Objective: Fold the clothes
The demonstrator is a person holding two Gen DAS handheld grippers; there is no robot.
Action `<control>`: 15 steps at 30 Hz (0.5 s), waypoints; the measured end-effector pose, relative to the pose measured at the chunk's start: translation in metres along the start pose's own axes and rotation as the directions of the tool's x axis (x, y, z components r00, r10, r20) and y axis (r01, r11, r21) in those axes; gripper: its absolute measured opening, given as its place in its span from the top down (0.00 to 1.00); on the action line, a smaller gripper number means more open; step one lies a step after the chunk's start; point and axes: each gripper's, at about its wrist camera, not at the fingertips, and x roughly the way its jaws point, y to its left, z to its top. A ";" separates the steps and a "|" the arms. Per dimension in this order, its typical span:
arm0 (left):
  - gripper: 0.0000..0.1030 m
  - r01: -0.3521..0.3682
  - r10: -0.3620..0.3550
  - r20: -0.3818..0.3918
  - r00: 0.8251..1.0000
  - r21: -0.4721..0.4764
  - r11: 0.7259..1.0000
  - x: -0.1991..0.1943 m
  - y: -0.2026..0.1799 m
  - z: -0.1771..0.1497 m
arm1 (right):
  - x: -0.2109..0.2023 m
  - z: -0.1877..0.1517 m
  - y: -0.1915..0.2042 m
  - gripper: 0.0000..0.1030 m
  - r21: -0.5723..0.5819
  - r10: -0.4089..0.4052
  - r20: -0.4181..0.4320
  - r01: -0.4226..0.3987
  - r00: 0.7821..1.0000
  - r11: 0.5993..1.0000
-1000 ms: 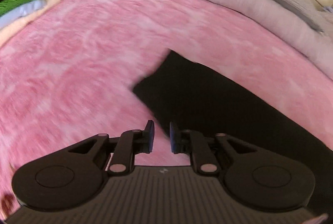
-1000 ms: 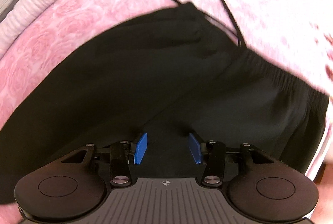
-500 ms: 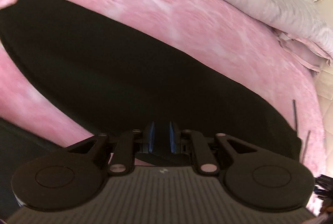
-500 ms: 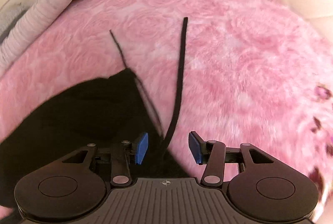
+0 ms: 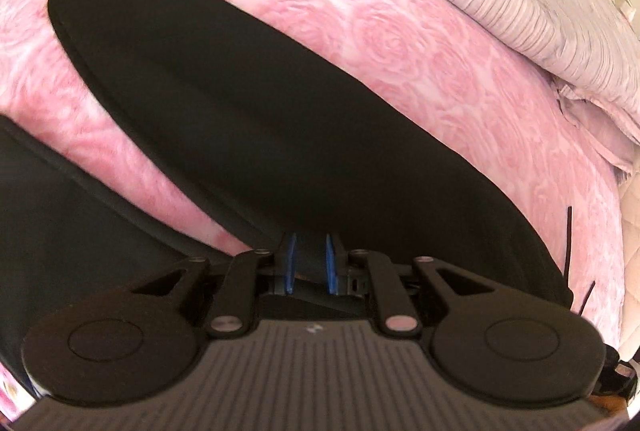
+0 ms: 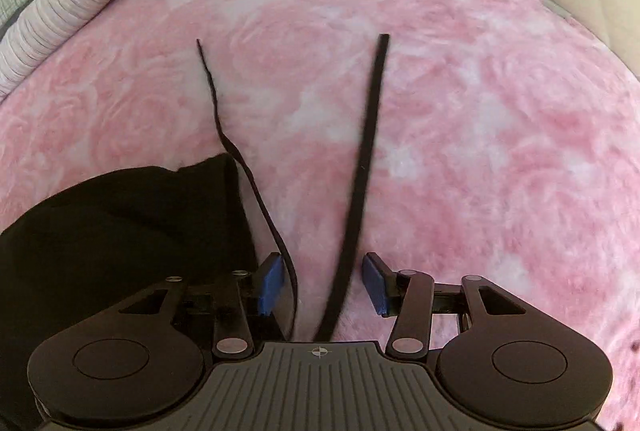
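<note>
While the pink rose-patterned blanket [image 5: 420,43] fills most of both views, the black trousers [image 5: 248,103] lie across it as a long dark band running from the upper left of my left view down to the lower right, with the striped duvet [image 5: 532,7] bunched along the top right edge. My left gripper [image 5: 308,263] has its jaws drawn close together on a fold of the trousers at the bottom centre. My right gripper [image 6: 324,279] has its jaws standing apart and gripping nothing, with the two drawstring ends [image 6: 368,151] trailing up between them. I judge the risk to be the thin pinch slipping if I pull hard, or the loose drawstrings getting trapped inside the fold and making it lumpy.
</note>
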 end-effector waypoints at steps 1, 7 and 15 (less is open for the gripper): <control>0.90 0.002 -0.002 -0.002 1.000 0.004 1.000 0.000 0.000 -0.001 | 0.001 -0.002 0.007 0.54 -0.068 -0.017 0.007 0.017 1.000 0.998; 0.90 0.023 -0.023 -0.001 1.000 0.025 0.999 0.000 0.003 -0.001 | -0.007 -0.007 -0.003 0.97 -0.028 -0.035 0.020 0.036 0.999 0.999; 0.90 0.067 -0.067 0.013 0.998 0.016 0.998 -0.011 0.027 0.009 | -0.128 -0.034 0.003 0.97 -0.116 0.624 0.207 -0.615 0.753 0.780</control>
